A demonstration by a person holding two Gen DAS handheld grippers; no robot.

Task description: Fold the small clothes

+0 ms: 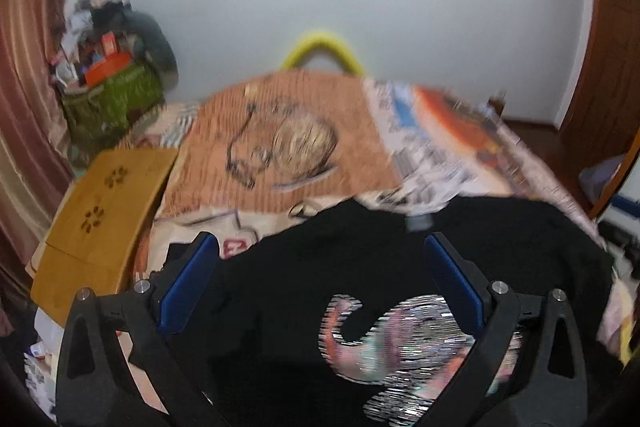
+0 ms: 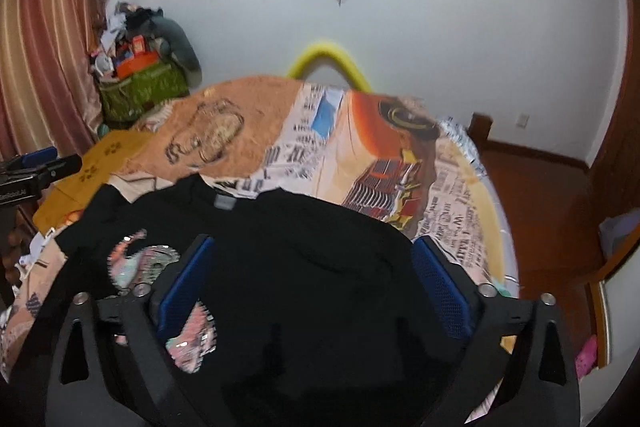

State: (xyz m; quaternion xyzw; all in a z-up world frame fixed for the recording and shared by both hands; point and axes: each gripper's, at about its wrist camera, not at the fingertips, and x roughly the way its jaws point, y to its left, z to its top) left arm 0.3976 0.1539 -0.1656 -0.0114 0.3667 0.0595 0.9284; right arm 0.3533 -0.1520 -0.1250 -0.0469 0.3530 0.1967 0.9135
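Black shirt (image 2: pixel 304 267) with shiny print lies spread on my patterned bedspread (image 2: pixel 400 163), collar away from me | my left gripper (image 1: pixel 320 259) spread wide above its print, gripping nothing | my right gripper (image 2: pixel 312 259) wide too, over plain black cloth, empty.

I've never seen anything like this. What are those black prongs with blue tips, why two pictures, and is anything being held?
A person holds one pair of tongs in each hand, with a camera on each looking along its two prongs. One picture is from the left tongs, the other from the right tongs. Both stand open above a black T-shirt with a shiny print, spread on a bed cover printed with pictures. Neither is holding anything. The left tongs also show at the right picture's left edge.
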